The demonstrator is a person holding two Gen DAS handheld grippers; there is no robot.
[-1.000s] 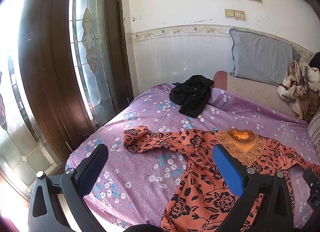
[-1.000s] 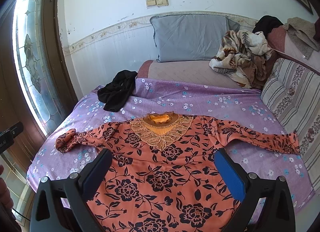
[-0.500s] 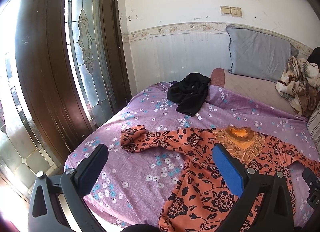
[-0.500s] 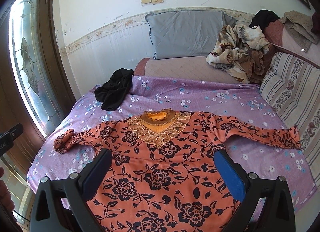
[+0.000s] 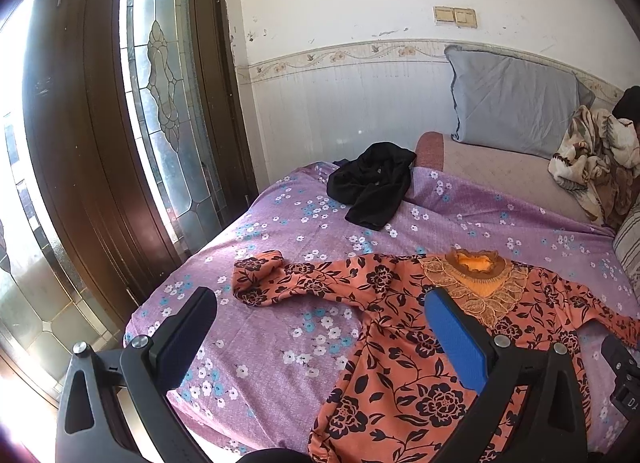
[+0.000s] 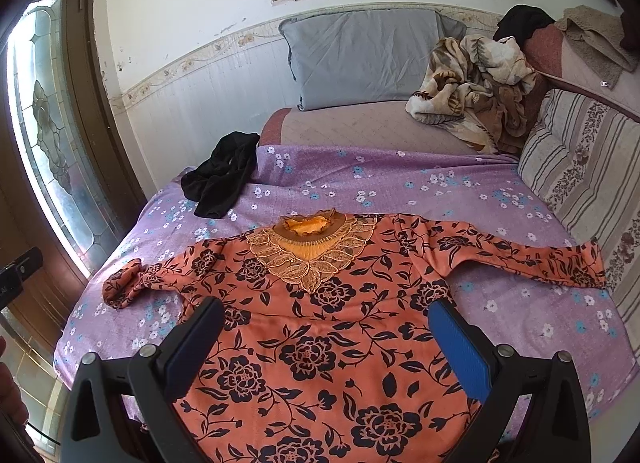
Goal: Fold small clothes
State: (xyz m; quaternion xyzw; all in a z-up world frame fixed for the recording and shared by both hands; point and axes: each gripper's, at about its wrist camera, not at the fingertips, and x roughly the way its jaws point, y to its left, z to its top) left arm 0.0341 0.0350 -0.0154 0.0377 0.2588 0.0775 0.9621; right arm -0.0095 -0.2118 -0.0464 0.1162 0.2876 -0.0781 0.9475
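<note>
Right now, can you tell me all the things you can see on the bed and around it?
Floral top: one, orange with black flowers, spread flat on the bed, sleeves out to both sides.
Black garment: one, black, crumpled at the bed's far corner on the window side.
Bedsheet: one, purple with small flowers, covering the bed.
Pillow: one, grey, leaning against the wall.
Blanket: one, cream and brown, bunched beside the pillow.
Striped cushion: one, grey stripes, along the bed's side away from the window.
Glass door: one, dark brown frame, beside the bed.
Left gripper: one, open, above the bed's near edge.
Right gripper: one, open, above the top.
</note>
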